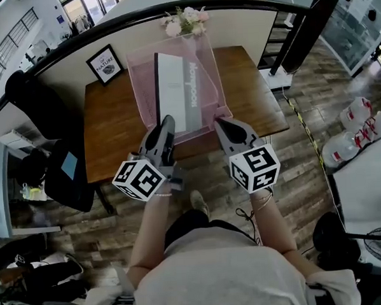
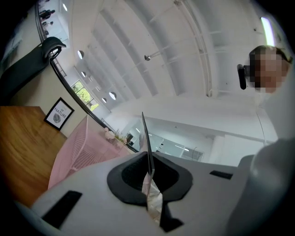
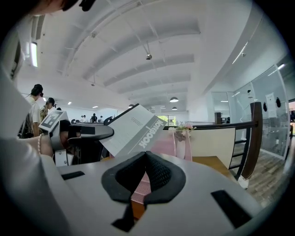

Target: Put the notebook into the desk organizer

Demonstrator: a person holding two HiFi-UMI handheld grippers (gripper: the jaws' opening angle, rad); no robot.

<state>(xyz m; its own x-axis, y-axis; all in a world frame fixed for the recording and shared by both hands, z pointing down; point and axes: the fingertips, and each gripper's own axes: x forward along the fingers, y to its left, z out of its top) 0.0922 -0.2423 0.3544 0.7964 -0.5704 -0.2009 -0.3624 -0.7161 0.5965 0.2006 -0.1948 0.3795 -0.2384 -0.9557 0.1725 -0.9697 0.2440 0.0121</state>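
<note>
A white and grey notebook [image 1: 174, 86] stands tilted over the pink mesh desk organizer [image 1: 208, 71] on the wooden desk [image 1: 113, 130]. My left gripper [image 1: 166, 122] is shut on the notebook's near lower edge. In the left gripper view the notebook [image 2: 146, 138] shows edge-on as a thin dark line pinched between the pads, with the organizer [image 2: 78, 147] to the left behind it. My right gripper [image 1: 222, 123] hovers beside the organizer's front right corner, shut and holding nothing. In the right gripper view [image 3: 146, 154] the notebook [image 3: 131, 131] leans above the organizer [image 3: 166, 144].
A framed picture [image 1: 105, 64] leans at the desk's back left and a small vase of flowers [image 1: 185, 20] stands behind the organizer. A black chair [image 1: 50, 143] stands left of the desk. Large water bottles [image 1: 355, 127] sit on the floor at right.
</note>
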